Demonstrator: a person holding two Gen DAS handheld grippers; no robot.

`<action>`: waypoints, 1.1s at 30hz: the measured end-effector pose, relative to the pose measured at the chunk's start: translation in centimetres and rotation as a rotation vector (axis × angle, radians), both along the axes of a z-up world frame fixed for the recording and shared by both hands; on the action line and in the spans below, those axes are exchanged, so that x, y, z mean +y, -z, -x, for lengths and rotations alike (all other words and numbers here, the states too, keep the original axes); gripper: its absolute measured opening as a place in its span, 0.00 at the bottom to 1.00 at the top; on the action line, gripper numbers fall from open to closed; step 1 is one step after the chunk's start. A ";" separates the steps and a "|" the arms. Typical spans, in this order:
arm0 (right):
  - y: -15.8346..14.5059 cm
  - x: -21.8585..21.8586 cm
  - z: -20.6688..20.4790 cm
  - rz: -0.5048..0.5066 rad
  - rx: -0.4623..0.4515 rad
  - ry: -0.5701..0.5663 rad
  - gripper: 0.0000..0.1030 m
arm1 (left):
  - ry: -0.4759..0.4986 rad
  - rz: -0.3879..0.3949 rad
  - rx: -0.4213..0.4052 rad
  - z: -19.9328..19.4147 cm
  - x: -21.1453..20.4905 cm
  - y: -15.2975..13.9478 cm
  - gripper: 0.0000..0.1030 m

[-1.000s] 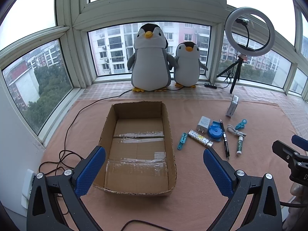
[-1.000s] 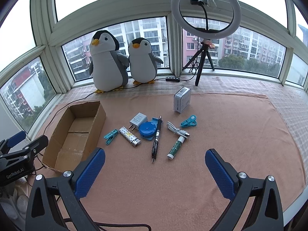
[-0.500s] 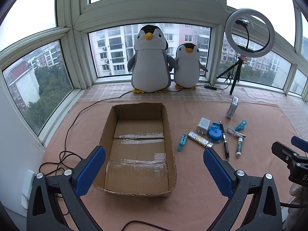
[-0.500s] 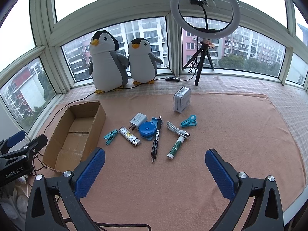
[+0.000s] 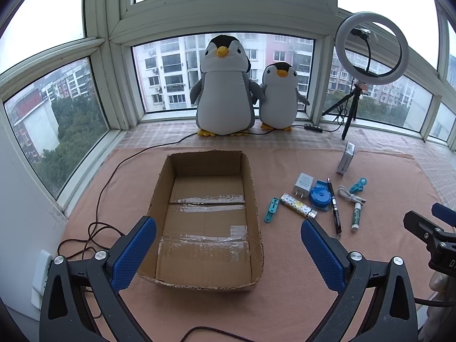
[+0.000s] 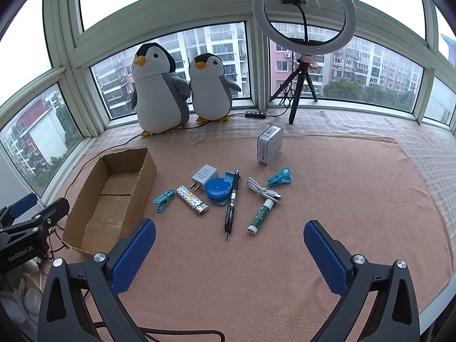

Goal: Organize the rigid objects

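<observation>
An empty cardboard box [image 5: 253, 199] [image 6: 85, 196] lies open on the pink mat. To its right lie a teal clip [image 6: 164, 200], a patterned lighter [image 6: 191, 200], a white charger [image 6: 203, 176], a blue tape measure [image 6: 218, 191], a black pen [image 6: 232, 202], a white cable [image 6: 262, 190], a green-white tube [image 6: 260, 215], a second teal clip [image 6: 280, 176] and a white box [image 6: 269, 145]. My left gripper [image 5: 228, 252] is open and empty over the box's near end. My right gripper [image 6: 229, 252] is open and empty, in front of the pen.
Two plush penguins [image 5: 225, 88] [image 5: 280, 97] stand at the window. A ring light on a tripod [image 6: 303, 45] stands at the back right. A dark cord [image 5: 97, 211] runs along the mat's left side. A wall socket [image 5: 40, 279] is at the lower left.
</observation>
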State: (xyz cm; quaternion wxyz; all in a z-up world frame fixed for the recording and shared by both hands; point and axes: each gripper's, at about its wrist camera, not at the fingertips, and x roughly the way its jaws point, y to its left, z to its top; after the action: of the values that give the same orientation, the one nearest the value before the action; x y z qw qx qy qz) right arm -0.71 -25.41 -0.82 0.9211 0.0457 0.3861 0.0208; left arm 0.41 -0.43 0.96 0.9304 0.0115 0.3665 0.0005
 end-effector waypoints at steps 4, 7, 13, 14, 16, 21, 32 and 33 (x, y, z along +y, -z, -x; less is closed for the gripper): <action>0.4 -0.1 -0.2 -0.003 0.013 0.000 1.00 | -0.017 0.001 0.009 -0.3 0.7 0.5 1.00; 0.6 0.0 -0.4 -0.004 0.020 -0.002 1.00 | -0.037 -0.002 0.018 -0.8 1.5 0.9 1.00; 1.0 -0.1 -0.6 -0.003 0.031 -0.007 1.00 | -0.085 -0.015 0.041 -1.5 3.6 2.4 1.00; 1.1 -0.1 -0.6 -0.003 0.032 -0.008 1.00 | -0.093 -0.019 0.044 -1.6 3.9 2.7 1.00; 1.3 -0.1 -0.7 -0.003 0.036 -0.010 1.00 | -0.112 -0.027 0.053 -1.9 4.7 3.3 1.00; 1.8 -0.3 -1.1 -0.001 0.048 -0.014 1.00 | -0.154 -0.034 0.079 -2.7 6.9 4.9 1.00; 3.8 -2.1 -2.3 -0.025 0.095 0.005 1.00 | -0.229 -0.037 0.218 -5.3 10.5 11.3 0.85; 4.1 -2.4 -2.5 -0.032 0.104 0.012 1.00 | -0.234 -0.036 0.230 -5.4 10.8 11.8 0.84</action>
State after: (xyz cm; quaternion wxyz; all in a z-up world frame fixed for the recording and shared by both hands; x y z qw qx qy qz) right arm 1.83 -27.85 -4.96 0.8989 0.0638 0.4330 0.0192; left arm 5.78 10.33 -10.84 0.8754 -0.0146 0.4694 0.1142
